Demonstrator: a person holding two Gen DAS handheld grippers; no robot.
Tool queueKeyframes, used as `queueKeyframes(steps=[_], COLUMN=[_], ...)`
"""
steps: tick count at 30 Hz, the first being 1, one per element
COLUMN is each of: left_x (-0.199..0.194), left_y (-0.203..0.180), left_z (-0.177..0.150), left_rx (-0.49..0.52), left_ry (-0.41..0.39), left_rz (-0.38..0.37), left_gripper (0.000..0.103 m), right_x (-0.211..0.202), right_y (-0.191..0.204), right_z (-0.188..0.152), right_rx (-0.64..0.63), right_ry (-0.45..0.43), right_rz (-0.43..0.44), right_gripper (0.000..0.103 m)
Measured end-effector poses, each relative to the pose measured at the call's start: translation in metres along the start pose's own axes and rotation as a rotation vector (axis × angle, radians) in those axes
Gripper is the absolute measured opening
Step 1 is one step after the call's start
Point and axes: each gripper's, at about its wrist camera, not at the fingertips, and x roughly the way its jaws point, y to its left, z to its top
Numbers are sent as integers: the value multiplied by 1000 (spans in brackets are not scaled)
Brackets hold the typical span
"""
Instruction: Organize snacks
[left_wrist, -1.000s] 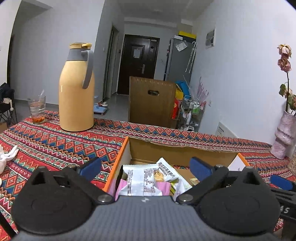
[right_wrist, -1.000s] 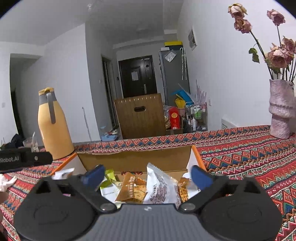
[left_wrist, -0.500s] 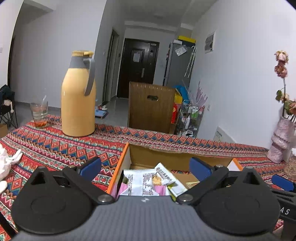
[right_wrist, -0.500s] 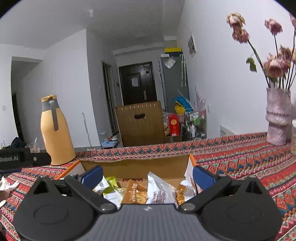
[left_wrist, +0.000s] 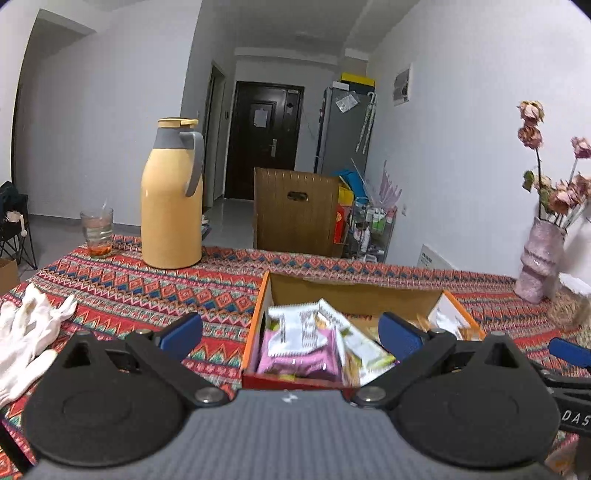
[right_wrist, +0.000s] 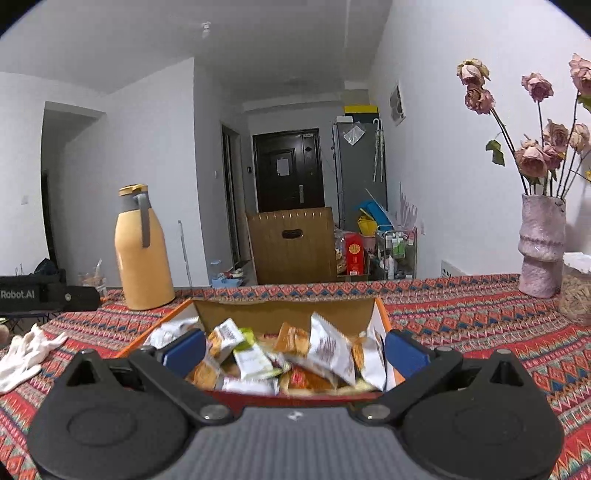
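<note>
Both your grippers, left (left_wrist: 290, 334) and right (right_wrist: 294, 349), gape wide, empty. Orange-rimmed cardboard box (right_wrist: 284, 312) w/ snack packets (right_wrist: 328, 349) at 12 o'clock; approach step, next pick one.

Thermos jug (left_wrist: 171, 201): upright on patterned tablecloth (left_wrist: 129, 284); glass (left_wrist: 96, 232) beside it
White gloves (left_wrist: 26, 341): lying left
Vase (right_wrist: 541, 245): pink, holding dried roses (right_wrist: 535, 155)

Matt cardboard box (right_wrist: 284, 314) of glossy foil snack packets (right_wrist: 328, 349).
It rests on a woven patterned cloth (right_wrist: 461, 321).
</note>
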Motion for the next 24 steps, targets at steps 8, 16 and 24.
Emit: queueKeyframes(steps=[8, 16, 24], left_x=[-30, -38, -48], left_y=[11, 15, 14], left_z=[-35, -76, -99], left_rx=[53, 89, 79], left_ry=[62, 166, 212], left_rz=[-3, -18, -50], left_gripper=[103, 103, 103], right_x=[-30, -46, -57], right_y=[1, 2, 4], right_z=[-31, -63, -87], right_rx=[16, 40, 68], right_ry=[88, 179, 261], right_rz=[15, 25, 7], right_gripper=[103, 103, 103])
